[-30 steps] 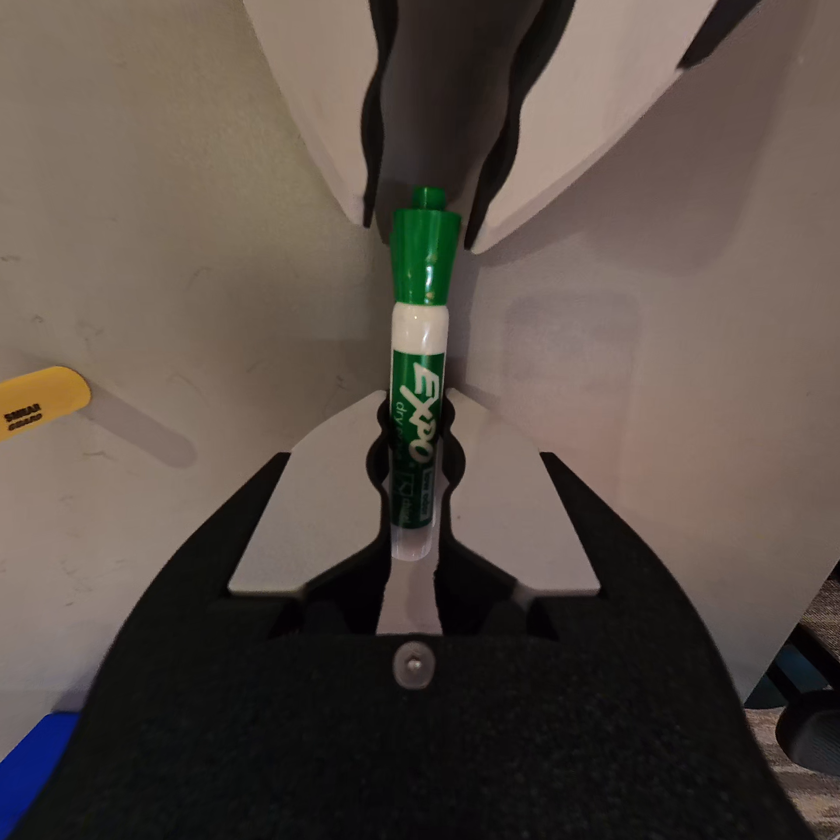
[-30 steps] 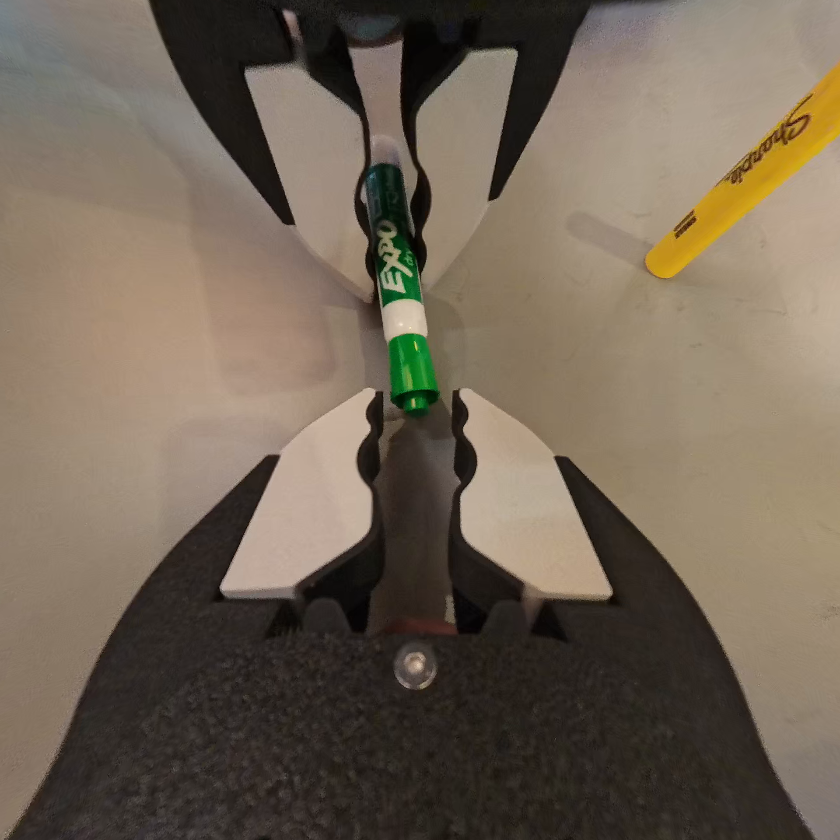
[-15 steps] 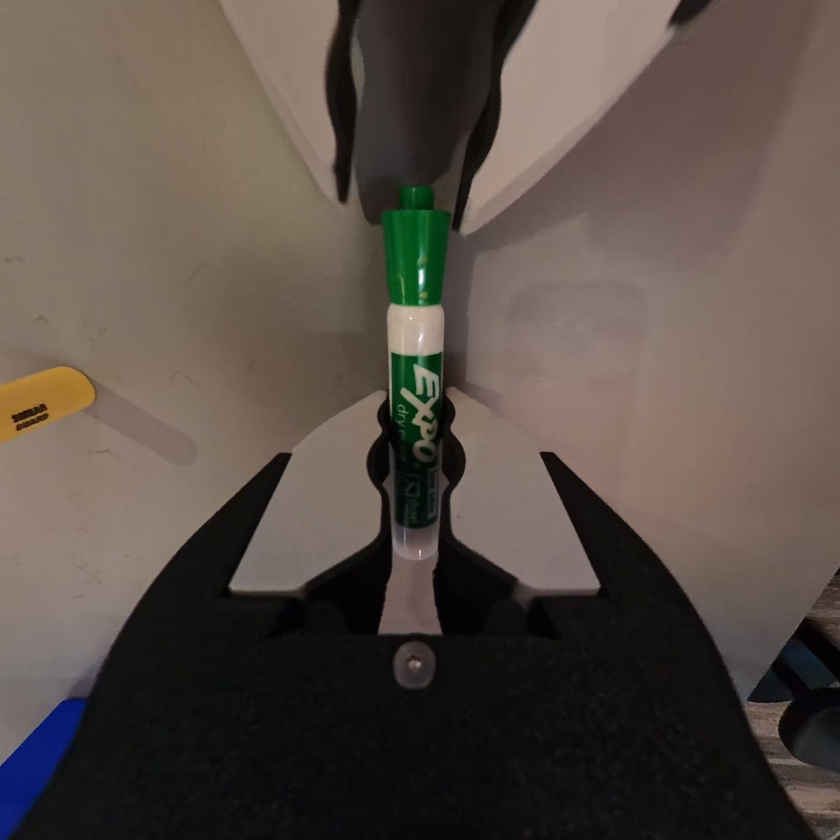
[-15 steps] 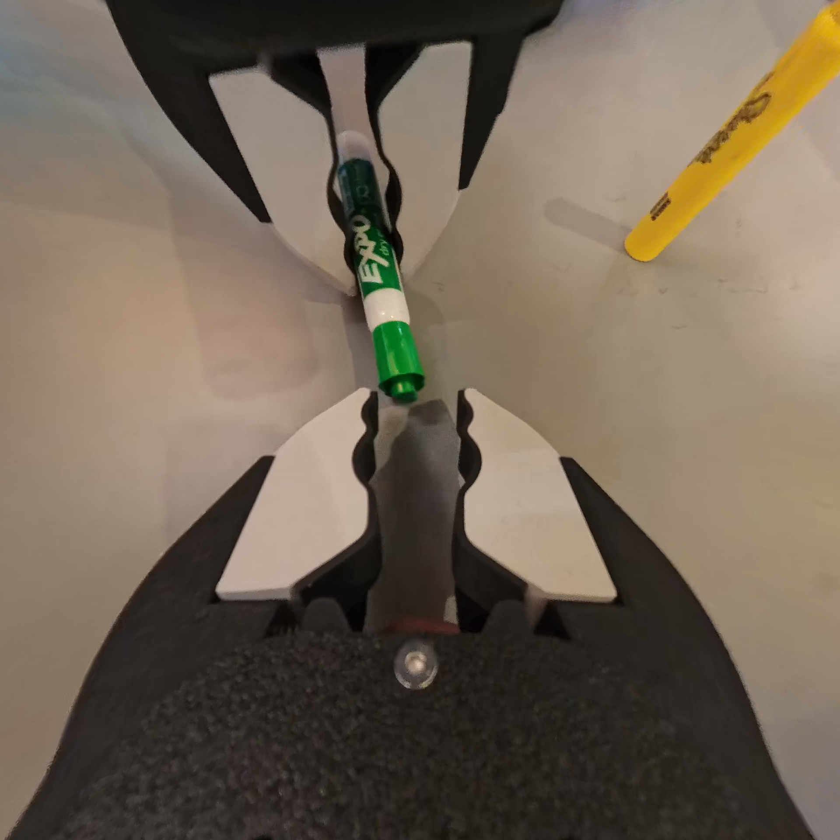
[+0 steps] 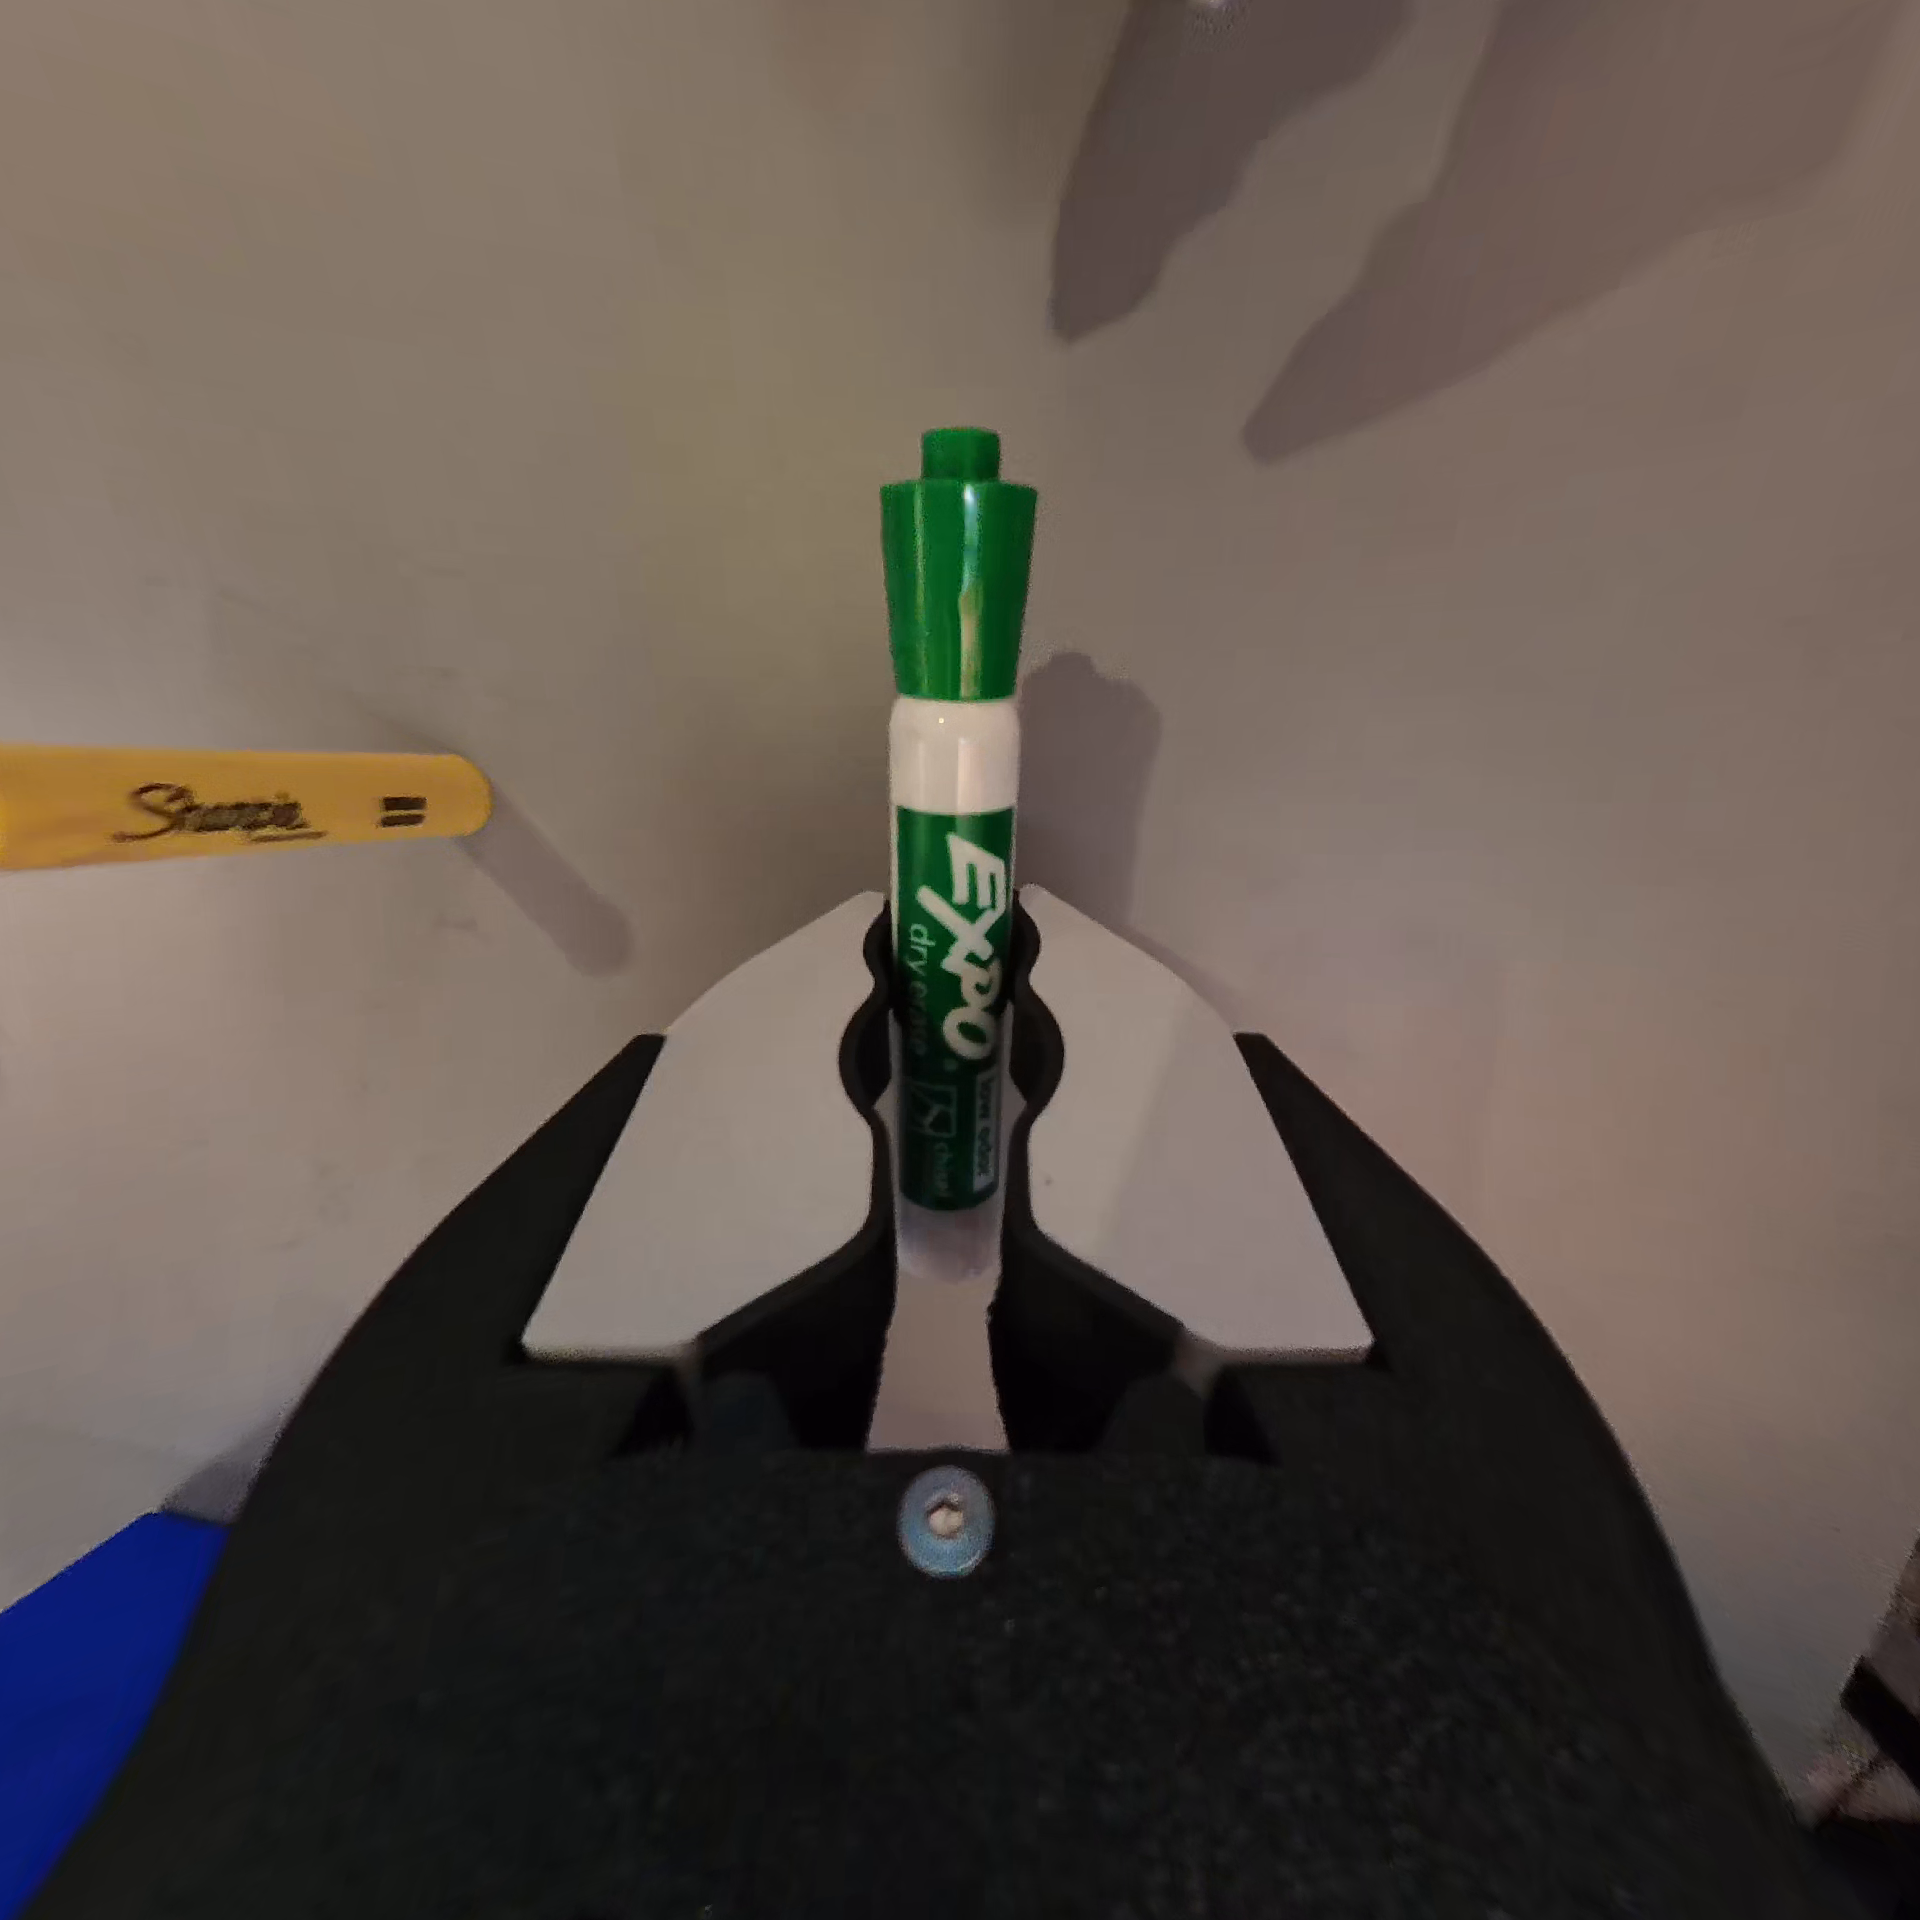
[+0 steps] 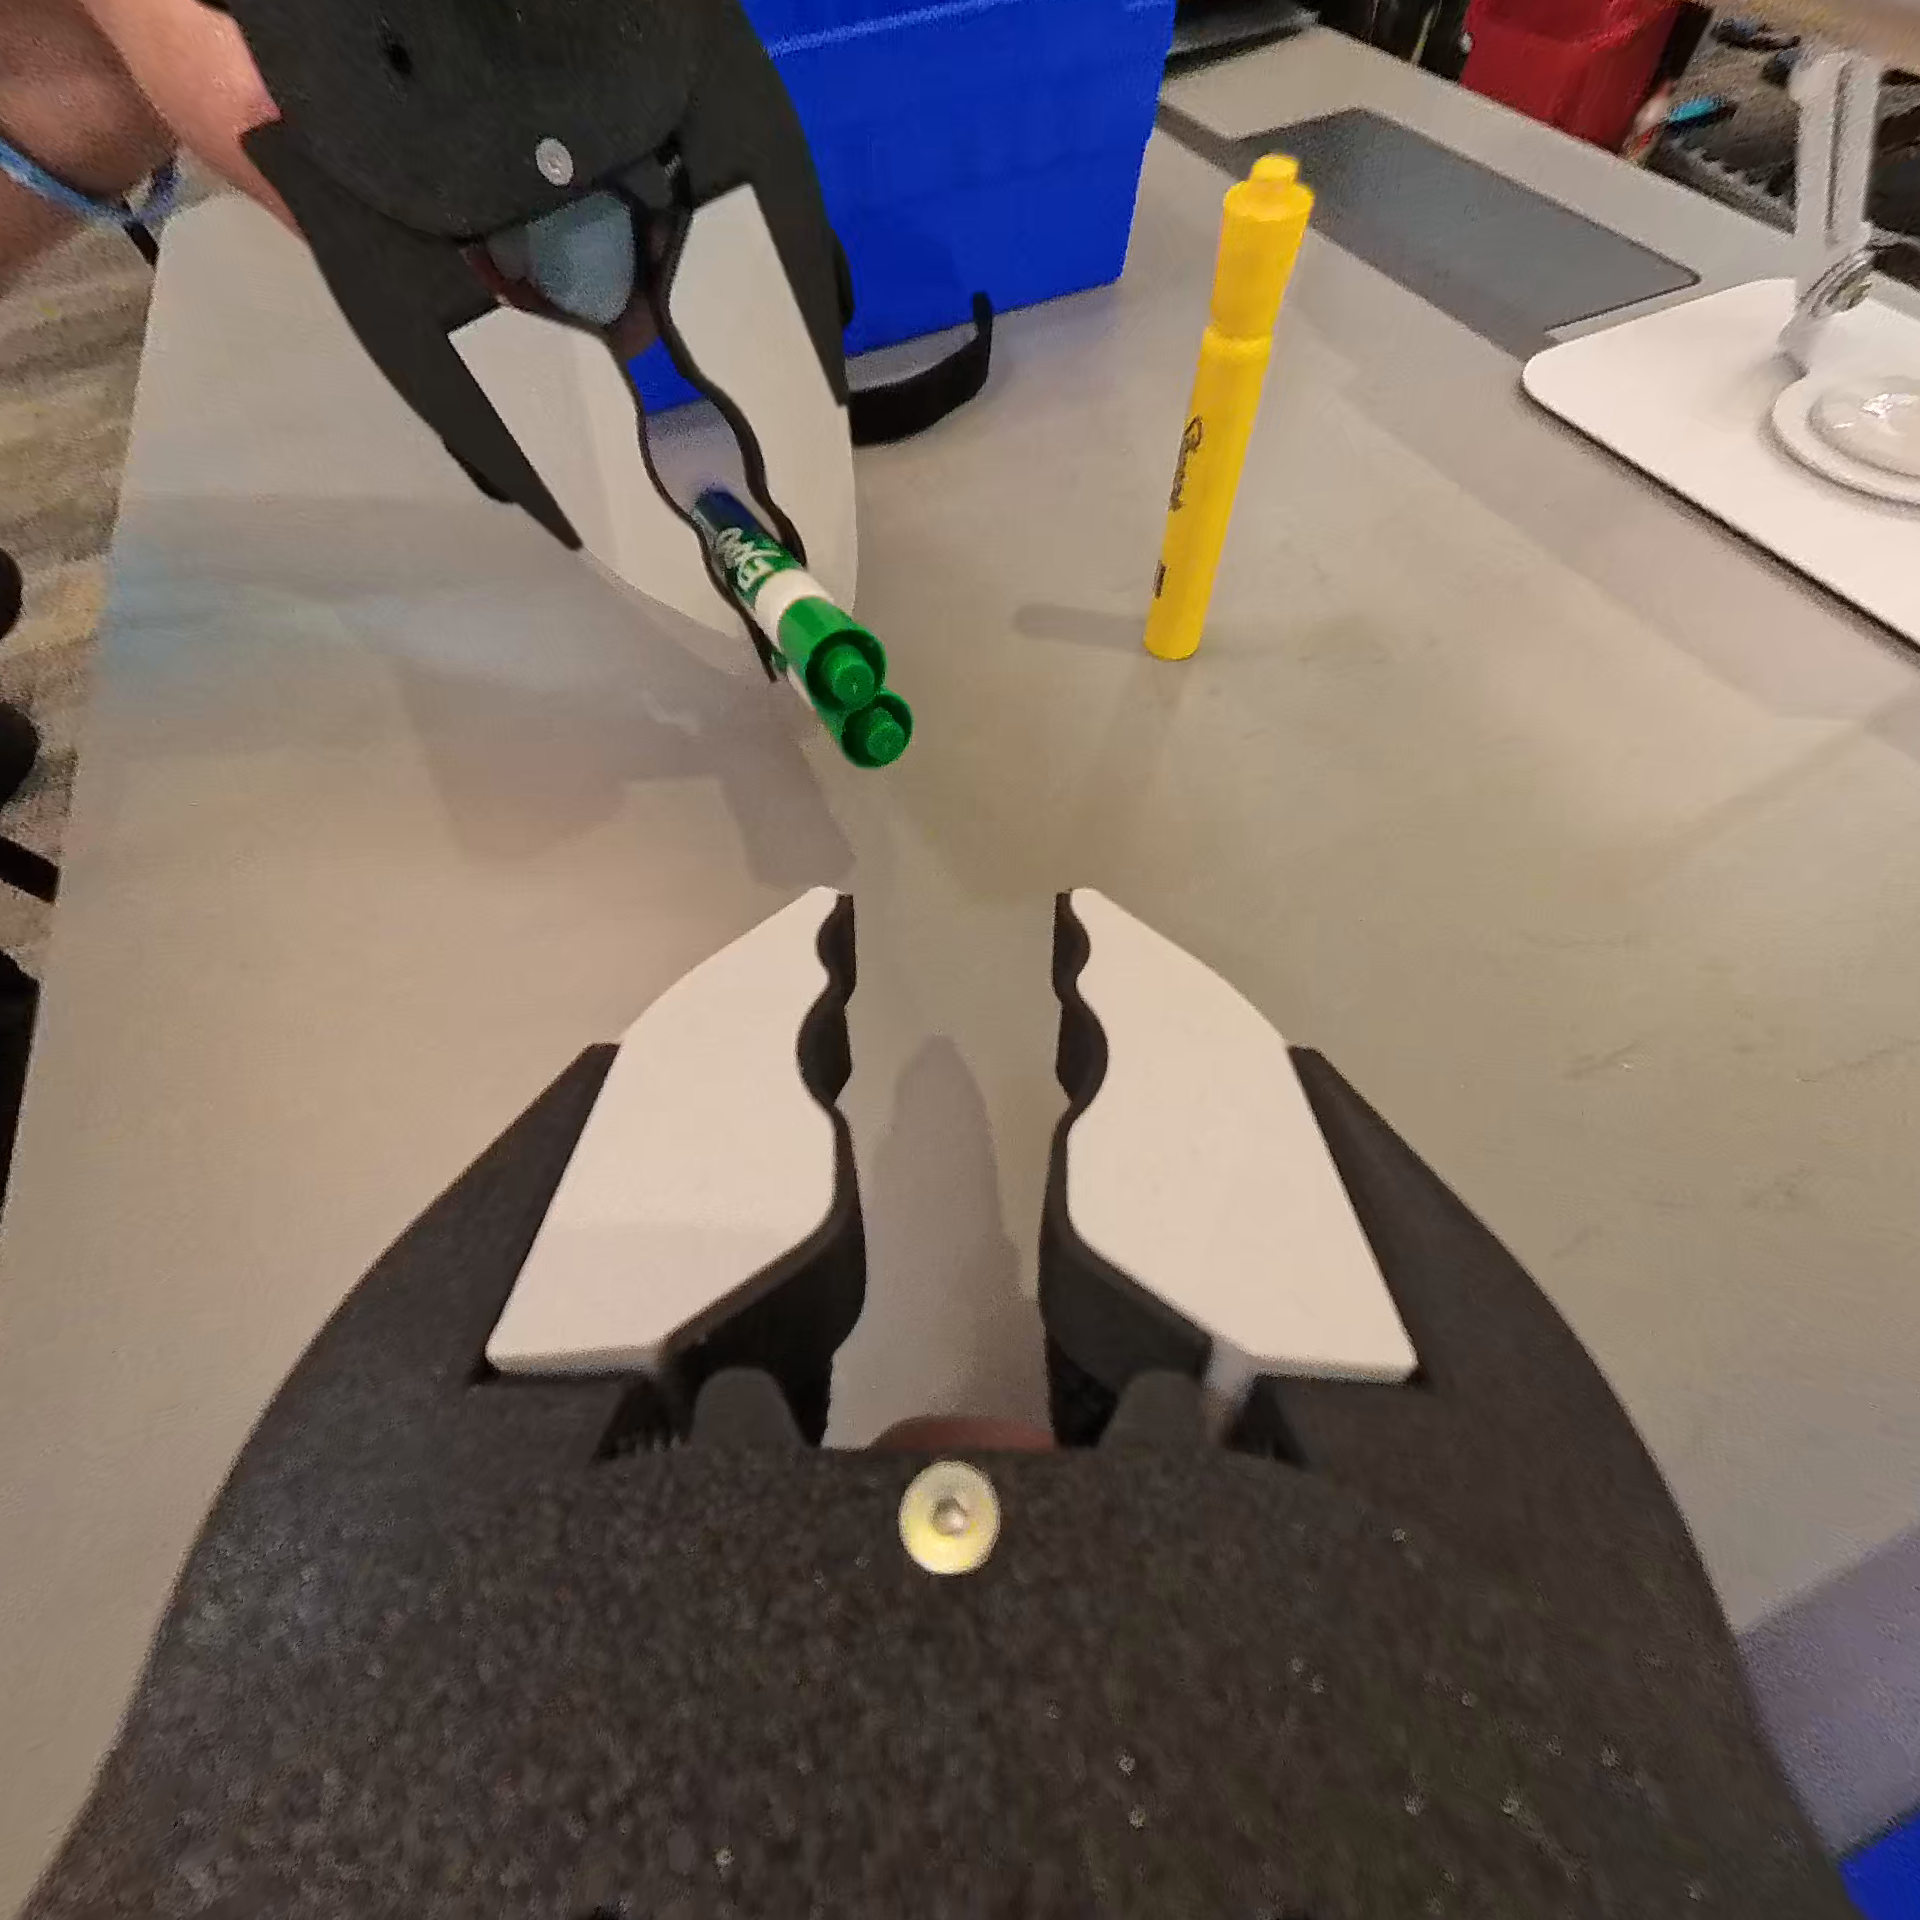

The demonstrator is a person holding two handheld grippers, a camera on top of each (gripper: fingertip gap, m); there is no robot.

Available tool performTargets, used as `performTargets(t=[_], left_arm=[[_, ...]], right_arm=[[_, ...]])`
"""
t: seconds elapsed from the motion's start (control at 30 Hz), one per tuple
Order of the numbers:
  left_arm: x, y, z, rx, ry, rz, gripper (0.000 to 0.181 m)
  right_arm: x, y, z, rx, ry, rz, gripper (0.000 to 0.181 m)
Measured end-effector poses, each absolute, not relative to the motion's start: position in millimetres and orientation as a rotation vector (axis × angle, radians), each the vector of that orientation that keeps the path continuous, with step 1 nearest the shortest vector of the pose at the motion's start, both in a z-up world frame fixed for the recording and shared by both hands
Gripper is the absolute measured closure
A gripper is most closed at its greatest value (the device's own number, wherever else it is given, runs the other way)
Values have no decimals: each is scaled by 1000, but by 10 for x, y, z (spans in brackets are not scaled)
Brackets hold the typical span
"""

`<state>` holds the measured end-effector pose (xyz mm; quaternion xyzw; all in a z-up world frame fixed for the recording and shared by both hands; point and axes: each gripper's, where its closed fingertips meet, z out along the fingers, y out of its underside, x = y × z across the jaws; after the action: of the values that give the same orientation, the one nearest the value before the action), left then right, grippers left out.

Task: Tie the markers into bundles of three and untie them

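Observation:
My left gripper is shut on green-capped dry-erase markers, held above the grey table with the caps pointing forward. The left wrist view shows one marker. The right wrist view shows the left gripper at upper left with two green markers stacked in it, caps toward me. My right gripper is open and empty, well back from those caps. A yellow marker lies on the table to the right of the left gripper. It also shows at the left edge of the left wrist view.
A blue bin stands at the far side of the grey table, with a black curved strap in front of it. A white tray with a stand sits at the far right. A hand holds the left gripper. Tip to tip, the grippers are about 12 cm apart.
My right gripper has pulled back from the green cap it was nearly enclosing and no longer shows in the left wrist view. The left gripper keeps its hold. More of the yellow marker shows.

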<state>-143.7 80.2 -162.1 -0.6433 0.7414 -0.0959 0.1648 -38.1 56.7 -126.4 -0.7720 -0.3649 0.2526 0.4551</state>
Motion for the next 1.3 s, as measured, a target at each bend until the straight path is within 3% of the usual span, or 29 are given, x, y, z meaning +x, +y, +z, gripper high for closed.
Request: performTargets(t=[0.63,1.3], left_arm=[[-1933,918,-1042,-2042,2164,-161,164],[-2001,710,-1149,-2052,2270,-224,164]], right_arm=[[-647,470,-1394,-1882,-953,568,145],[-660,487,-1432,-1863,-940,464,138]])
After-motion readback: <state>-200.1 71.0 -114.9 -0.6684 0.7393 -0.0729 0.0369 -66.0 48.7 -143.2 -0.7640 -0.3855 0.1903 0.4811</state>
